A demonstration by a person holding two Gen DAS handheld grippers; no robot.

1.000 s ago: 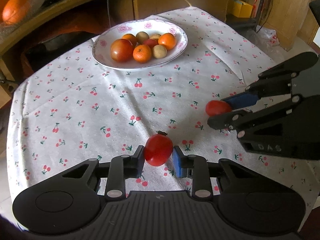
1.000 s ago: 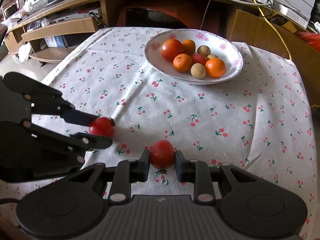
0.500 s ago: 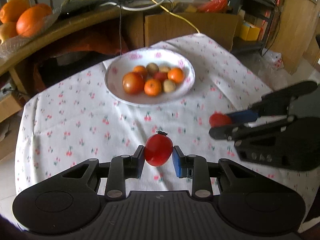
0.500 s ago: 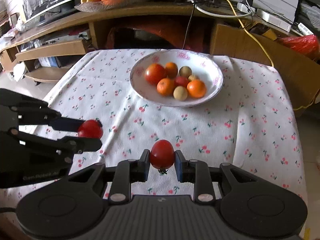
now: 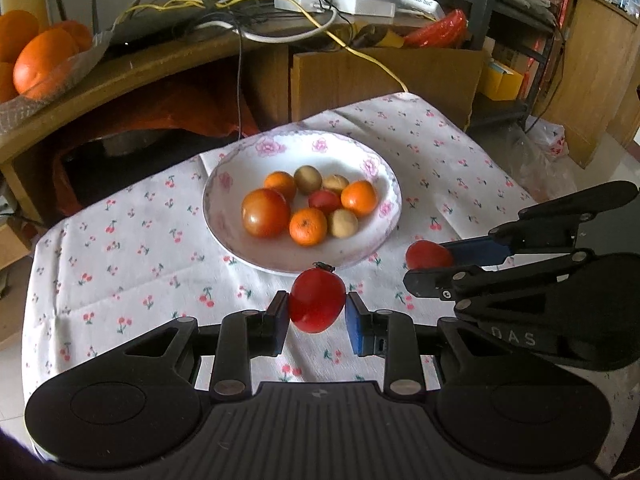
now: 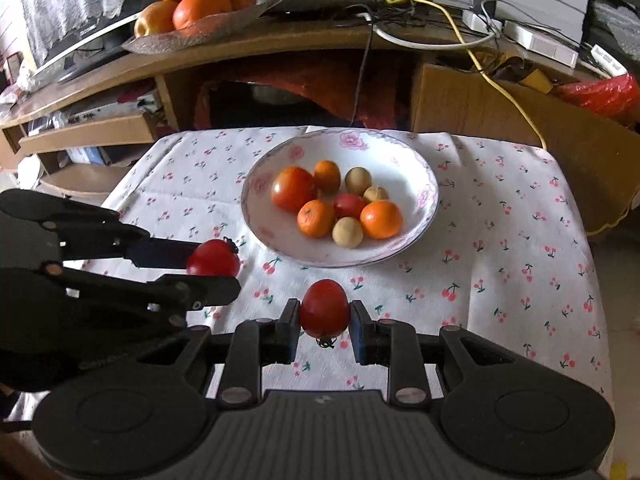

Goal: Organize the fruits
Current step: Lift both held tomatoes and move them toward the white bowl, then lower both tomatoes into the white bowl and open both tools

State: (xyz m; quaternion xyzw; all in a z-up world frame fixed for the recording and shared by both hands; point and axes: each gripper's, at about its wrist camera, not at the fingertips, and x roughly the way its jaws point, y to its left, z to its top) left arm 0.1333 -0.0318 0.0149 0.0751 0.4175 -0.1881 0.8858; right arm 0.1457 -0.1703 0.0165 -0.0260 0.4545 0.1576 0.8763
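Note:
My left gripper (image 5: 317, 312) is shut on a red tomato (image 5: 317, 300), held above the cherry-print cloth in front of the white plate (image 5: 228, 184). My right gripper (image 6: 325, 322) is shut on a second red tomato (image 6: 324, 307), also held above the cloth. Each gripper shows in the other's view: the right one (image 5: 430, 266) with its tomato (image 5: 427, 255), the left one (image 6: 216, 270) with its tomato (image 6: 213, 258). The plate (image 6: 404, 168) holds a large tomato (image 6: 293, 188), several oranges, a small red fruit and brownish round fruits.
The table with the cherry-print cloth (image 5: 120, 240) drops off at the left and right edges. Behind it stands a wooden desk (image 6: 256, 52) with cables, and a glass tray of large oranges (image 6: 192, 4). A cardboard box (image 6: 480, 100) stands behind the table at the right.
Both grippers have risen away from the cloth with their tomatoes and moved toward the plate. The plate now sits closer ahead of the fingers in both views.

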